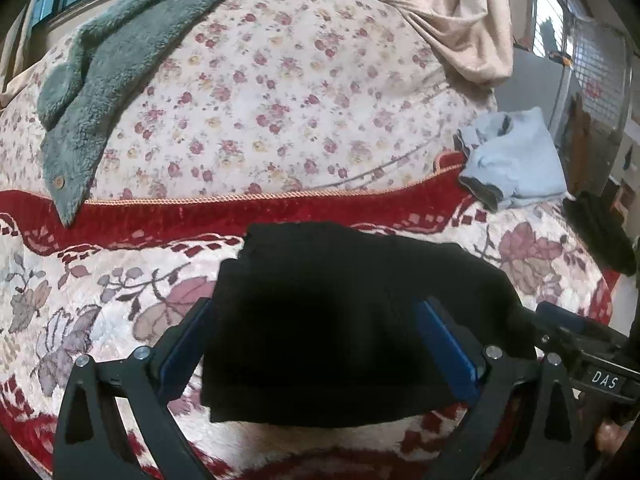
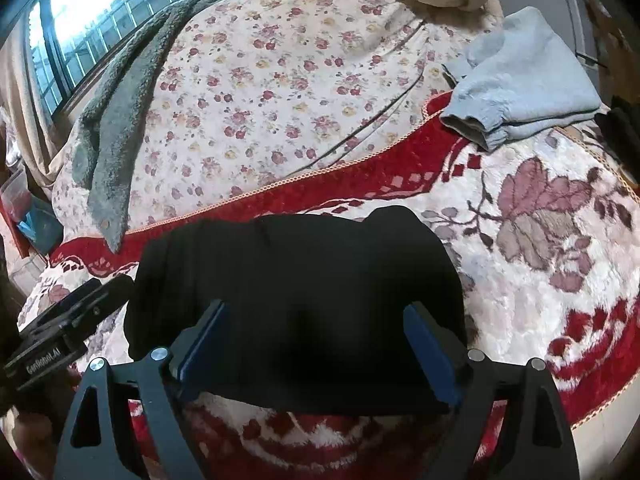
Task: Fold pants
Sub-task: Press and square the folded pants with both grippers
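The black pants (image 1: pixel 344 320) lie folded into a compact rectangle on the red and white floral blanket (image 1: pixel 80 280). My left gripper (image 1: pixel 316 312) is open, its blue pads (image 1: pixel 444 344) standing on either side of the bundle's near part. In the right wrist view the same pants (image 2: pixel 300 292) lie between the wide-apart blue pads (image 2: pixel 428 344) of my right gripper (image 2: pixel 316 316), which is open. The right gripper's body shows at the right edge of the left view (image 1: pixel 580 344), and the left gripper's body at the left edge of the right view (image 2: pixel 68 324).
A grey fleece garment (image 1: pixel 116 68) lies at the far left on a floral bedsheet (image 1: pixel 280 92). A folded light blue garment (image 1: pixel 516 156) sits at the right, also in the right view (image 2: pixel 524 80). A beige curtain (image 1: pixel 460 12) hangs behind. A dark item (image 1: pixel 600 232) lies at the bed's right edge.
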The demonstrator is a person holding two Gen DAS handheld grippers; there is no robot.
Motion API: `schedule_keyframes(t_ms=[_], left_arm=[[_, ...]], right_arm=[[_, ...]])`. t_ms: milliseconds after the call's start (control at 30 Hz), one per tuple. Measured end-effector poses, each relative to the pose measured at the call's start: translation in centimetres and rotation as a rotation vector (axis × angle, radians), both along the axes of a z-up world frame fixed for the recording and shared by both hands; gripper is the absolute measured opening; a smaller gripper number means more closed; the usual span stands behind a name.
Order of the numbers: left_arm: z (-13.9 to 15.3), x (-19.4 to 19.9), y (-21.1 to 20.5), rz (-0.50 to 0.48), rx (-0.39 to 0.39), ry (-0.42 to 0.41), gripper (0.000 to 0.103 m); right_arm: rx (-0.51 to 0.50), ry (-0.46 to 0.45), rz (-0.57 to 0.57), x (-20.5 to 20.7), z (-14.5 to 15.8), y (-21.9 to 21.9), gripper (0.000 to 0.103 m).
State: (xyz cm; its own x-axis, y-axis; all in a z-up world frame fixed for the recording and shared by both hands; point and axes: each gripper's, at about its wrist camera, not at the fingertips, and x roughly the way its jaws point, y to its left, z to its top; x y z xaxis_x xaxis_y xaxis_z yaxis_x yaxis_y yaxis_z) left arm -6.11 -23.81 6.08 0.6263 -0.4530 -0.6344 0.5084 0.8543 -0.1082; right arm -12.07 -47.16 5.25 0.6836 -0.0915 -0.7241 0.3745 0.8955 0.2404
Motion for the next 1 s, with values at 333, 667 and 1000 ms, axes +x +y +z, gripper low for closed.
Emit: schedule_keyframes(t_ms=[333, 667, 1000], left_arm=[[-1.0, -0.9, -1.3, -0.010, 0.002, 0.006, 0.100], [-1.0, -1.0, -1.3, -0.002, 0.012, -0.008, 0.100], [-0.9, -0.8, -0.7, 0.006, 0.006, 0.002, 0.100]], right_arm=[[0.009, 0.033, 0.003, -0.1, -1.5, 0.2, 0.093], [0.015, 0.033, 0.008, 0.1, -1.6, 0.4, 0.093], [0.007, 0.033, 0.021, 0.5, -1.6, 1.1, 0.093]])
